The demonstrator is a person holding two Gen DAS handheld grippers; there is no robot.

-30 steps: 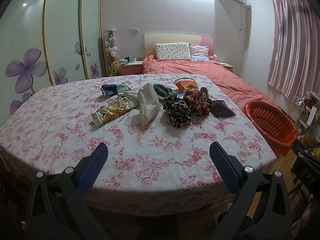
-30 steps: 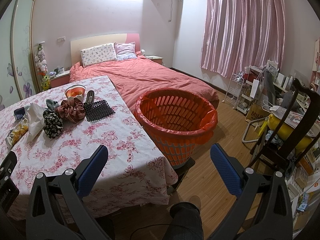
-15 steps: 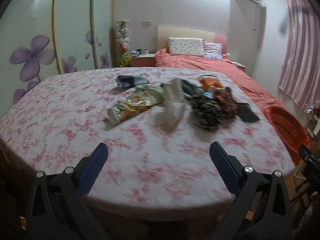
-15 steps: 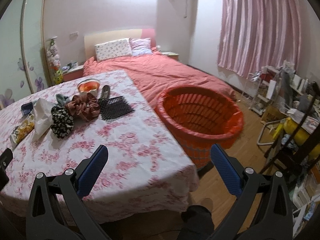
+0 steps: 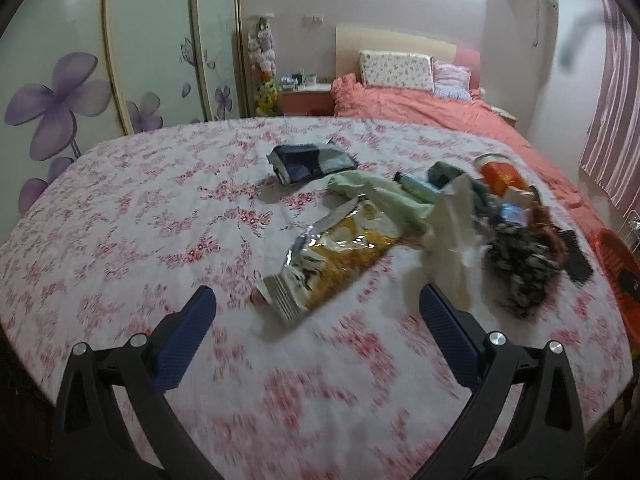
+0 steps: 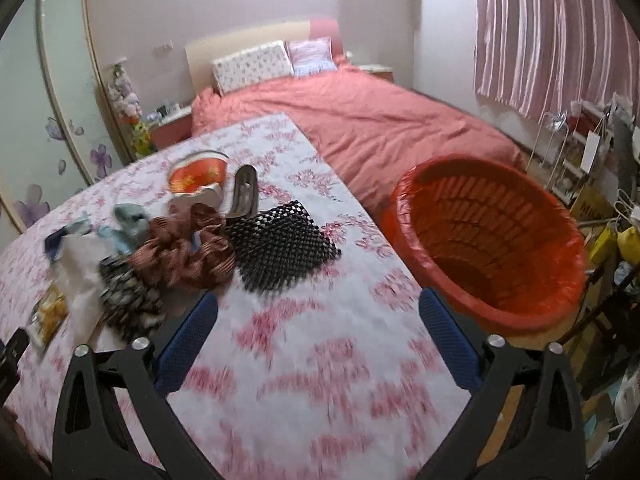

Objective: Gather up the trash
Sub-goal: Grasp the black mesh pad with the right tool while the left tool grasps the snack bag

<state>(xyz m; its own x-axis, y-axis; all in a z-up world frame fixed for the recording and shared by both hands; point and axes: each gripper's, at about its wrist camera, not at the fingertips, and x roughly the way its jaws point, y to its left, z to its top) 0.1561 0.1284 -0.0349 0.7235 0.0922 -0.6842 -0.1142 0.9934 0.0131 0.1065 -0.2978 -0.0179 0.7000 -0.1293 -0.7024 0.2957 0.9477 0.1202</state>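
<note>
On the floral-clothed table (image 5: 140, 216) lie a yellow snack bag (image 5: 332, 258), a dark blue wrapper (image 5: 310, 160), a white plastic bag (image 5: 452, 236), a pale green wrapper (image 5: 380, 194) and an orange noodle cup (image 5: 500, 174). My left gripper (image 5: 316, 336) is open and empty, just short of the snack bag. My right gripper (image 6: 318, 338) is open and empty over the table's right part, with the orange trash basket (image 6: 492, 240) to its right. The cup (image 6: 198, 174) and white bag (image 6: 82, 276) also show there.
Scrunchies (image 6: 188, 252), a black mesh pouch (image 6: 282, 244) and a hair clip (image 6: 244, 196) lie among the trash. A pink bed (image 6: 380, 120) stands behind the table. A chair and cluttered racks (image 6: 592, 160) stand at the right. Wardrobe doors (image 5: 120, 60) are at the left.
Both grippers have moved forward over the table. The left one has come close to the snack bag. The right one has turned left, toward the table, with the basket now nearer.
</note>
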